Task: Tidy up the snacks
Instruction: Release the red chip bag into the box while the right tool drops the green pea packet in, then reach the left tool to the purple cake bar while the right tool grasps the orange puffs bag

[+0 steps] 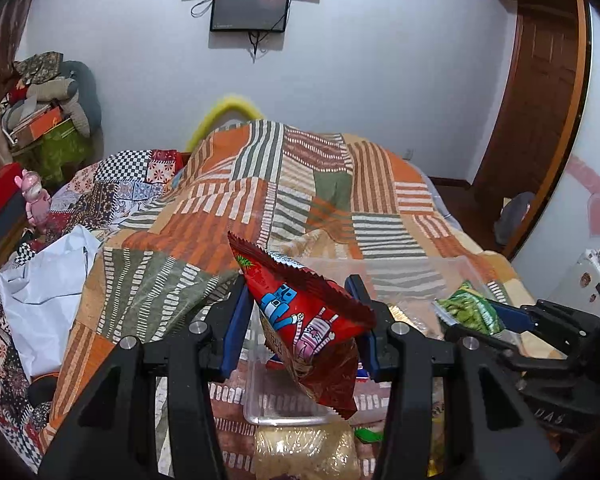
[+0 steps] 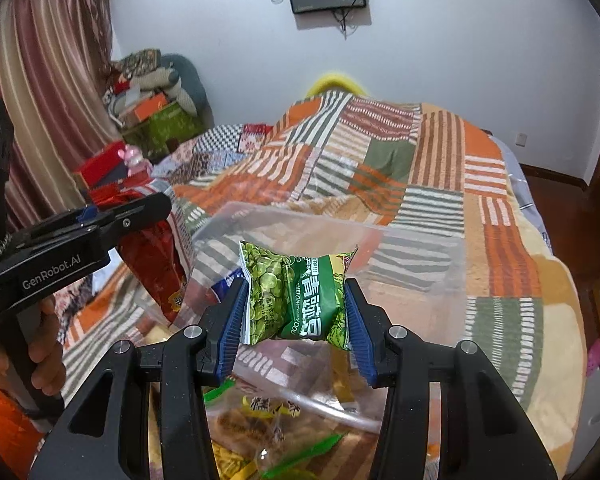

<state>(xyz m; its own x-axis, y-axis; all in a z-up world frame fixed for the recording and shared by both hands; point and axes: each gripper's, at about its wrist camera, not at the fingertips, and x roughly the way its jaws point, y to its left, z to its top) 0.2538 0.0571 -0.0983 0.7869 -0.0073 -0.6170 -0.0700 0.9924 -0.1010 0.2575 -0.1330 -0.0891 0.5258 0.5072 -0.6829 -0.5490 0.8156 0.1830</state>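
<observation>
My left gripper (image 1: 300,316) is shut on a red snack bag (image 1: 304,320) and holds it above a clear plastic box (image 1: 284,416) on the bed. My right gripper (image 2: 296,308) is shut on a green pea snack packet (image 2: 296,296) and holds it above a clear plastic bin (image 2: 420,264). The green packet (image 1: 470,310) and the right gripper also show at the right of the left wrist view. The red bag (image 2: 156,264) and the left gripper (image 2: 84,232) show at the left of the right wrist view. Several loose snacks (image 2: 260,432) lie below.
A striped patchwork blanket (image 1: 300,184) covers the bed. A white plastic bag (image 1: 48,292) lies at the left. A pile of clothes and boxes (image 1: 48,104) stands in the far left corner. A wooden door (image 1: 540,120) is at the right.
</observation>
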